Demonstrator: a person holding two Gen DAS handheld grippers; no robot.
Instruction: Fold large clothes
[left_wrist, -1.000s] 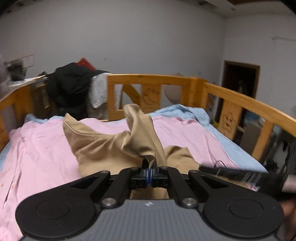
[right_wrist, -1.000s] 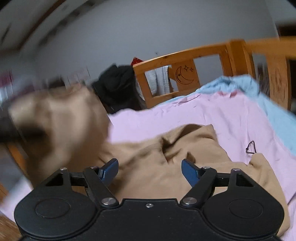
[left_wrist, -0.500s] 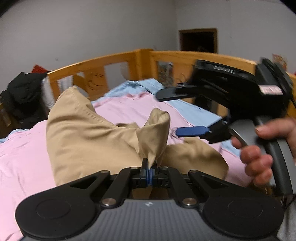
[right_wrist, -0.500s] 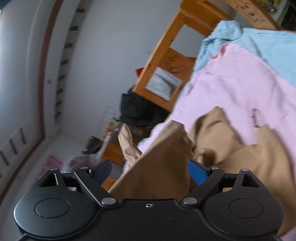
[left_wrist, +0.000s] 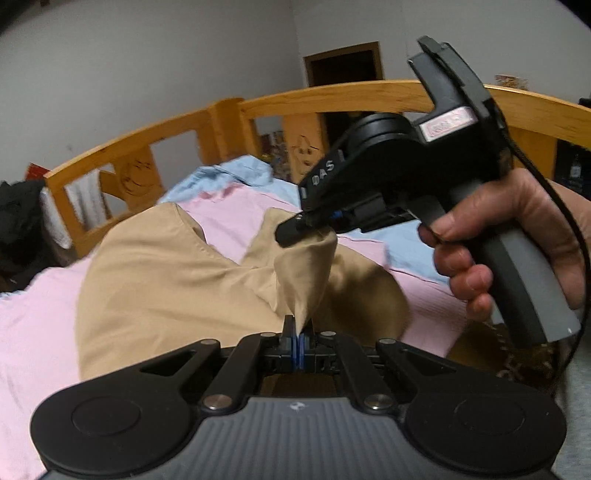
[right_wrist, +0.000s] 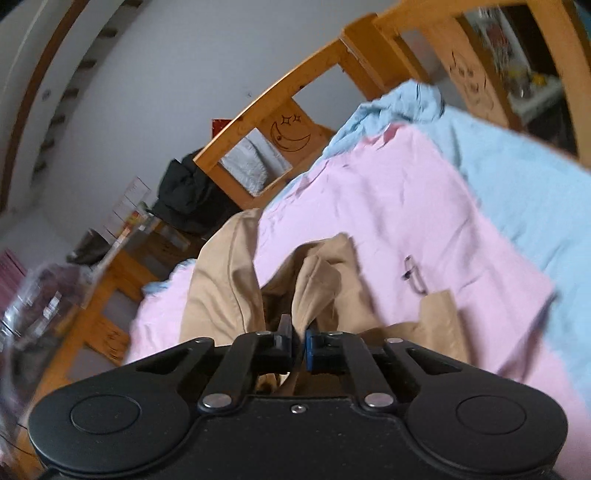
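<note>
- The left gripper (left_wrist: 298, 332) is seen clenched, its blue pads pressed together on a pinched fold of the tan cotton garment (left_wrist: 166, 273).
- From that pinch the cloth is drawn up toward 12 o'clock as a narrow cone.
- The top of this cone is nipped by the right gripper (left_wrist: 314, 225), held in a person's hand (left_wrist: 517, 236) at 2 o'clock in the left wrist view.
- In the right wrist view the right gripper (right_wrist: 298, 341) is shown closed on a bunched ridge of the tan fabric, which rises toward 12 o'clock from the fingers.
- The rest of the garment is spread toward 10 o'clock over the pink bed sheet (left_wrist: 33, 332).
- A light blue sheet (right_wrist: 517, 177) and a curved orange wooden bed rail (left_wrist: 332, 96) are seen beyond.
</note>
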